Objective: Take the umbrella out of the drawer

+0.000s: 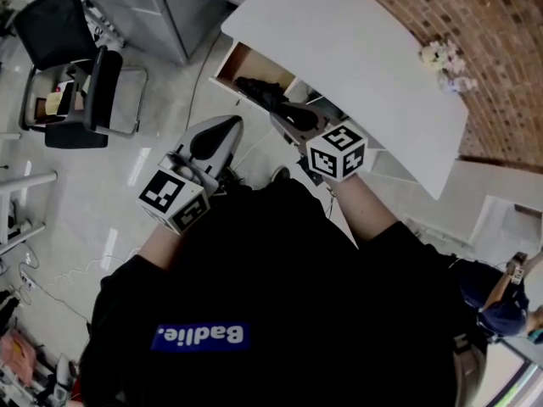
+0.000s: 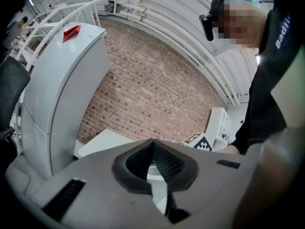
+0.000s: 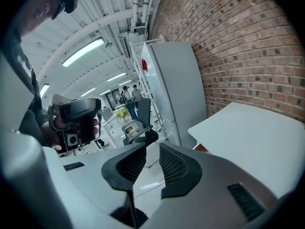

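In the head view the drawer (image 1: 231,64) stands pulled out from under the white desk top (image 1: 356,66). A black folded umbrella (image 1: 257,89) lies inside it. My right gripper (image 1: 278,115) reaches toward the drawer's front, just short of the umbrella, with its jaws open and nothing between them (image 3: 149,151). Further back to the left and over the floor, my left gripper (image 1: 236,124) points level with its tips touching (image 2: 152,143), shut on nothing. Neither gripper view shows the umbrella.
A tall grey cabinet (image 1: 161,7) stands left of the desk, with a black chair (image 1: 72,75) beyond it. Small flowers (image 1: 443,58) sit at the desk's far end, by a brick wall (image 1: 475,24). Cables lie on the pale floor (image 1: 76,227).
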The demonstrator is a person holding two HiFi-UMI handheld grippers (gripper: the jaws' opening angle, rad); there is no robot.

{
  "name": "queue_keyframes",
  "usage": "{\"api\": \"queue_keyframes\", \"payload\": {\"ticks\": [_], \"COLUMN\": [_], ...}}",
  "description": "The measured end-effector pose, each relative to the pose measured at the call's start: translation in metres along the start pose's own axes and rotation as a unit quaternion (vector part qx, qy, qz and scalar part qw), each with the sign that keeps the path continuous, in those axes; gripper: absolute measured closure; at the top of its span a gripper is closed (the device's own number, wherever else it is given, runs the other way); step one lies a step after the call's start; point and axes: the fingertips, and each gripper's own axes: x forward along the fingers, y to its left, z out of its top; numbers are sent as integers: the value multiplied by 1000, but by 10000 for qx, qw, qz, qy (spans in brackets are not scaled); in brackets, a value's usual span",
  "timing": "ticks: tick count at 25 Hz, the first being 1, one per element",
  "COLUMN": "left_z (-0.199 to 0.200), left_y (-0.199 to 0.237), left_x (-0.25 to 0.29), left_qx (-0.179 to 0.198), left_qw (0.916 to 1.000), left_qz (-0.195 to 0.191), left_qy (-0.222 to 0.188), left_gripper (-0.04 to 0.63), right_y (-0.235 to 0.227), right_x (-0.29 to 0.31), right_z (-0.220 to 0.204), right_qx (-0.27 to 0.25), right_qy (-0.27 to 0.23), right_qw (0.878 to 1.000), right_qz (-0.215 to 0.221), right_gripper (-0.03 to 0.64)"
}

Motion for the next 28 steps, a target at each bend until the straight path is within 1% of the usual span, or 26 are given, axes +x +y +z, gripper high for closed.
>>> {"api": "queue_keyframes", "payload": {"ticks": [4, 8, 13, 18, 22, 25, 28], "left_z": [3, 3, 6, 8, 10, 5, 1], "left_y": [10, 21, 43, 60, 72, 83, 92], "left_x": [7, 13, 17, 26, 28, 31, 33], "left_qx": [-69, -38, -138, -246, -411, -438, -503], "left_qw": [9999, 9996, 9977, 9940, 9897, 9860, 9831], "left_qz": [90, 278, 666, 1049, 1320, 1575, 1719], "left_qy": [1, 23, -66, -162, -358, -336, -377], "left_gripper": [598, 598, 598, 598, 598, 598, 598], "right_y": [-17, -42, -81, -118, -138, -150, -166], "right_x": [10, 24, 51, 86, 118, 137, 151], "right_z": [-4, -22, -51, -67, -92, -112, -130], "right_qx": [-4, -216, -144, -270, -480, -625, -830], "right_qy": [179, 622, 1205, 1627, 1997, 2297, 2611], "right_qw": [9997, 9974, 9916, 9850, 9776, 9704, 9609], "right_qz": [-143, -294, -457, -511, -468, -413, -407], "right_gripper": [491, 470, 440, 416, 410, 409, 408]}}
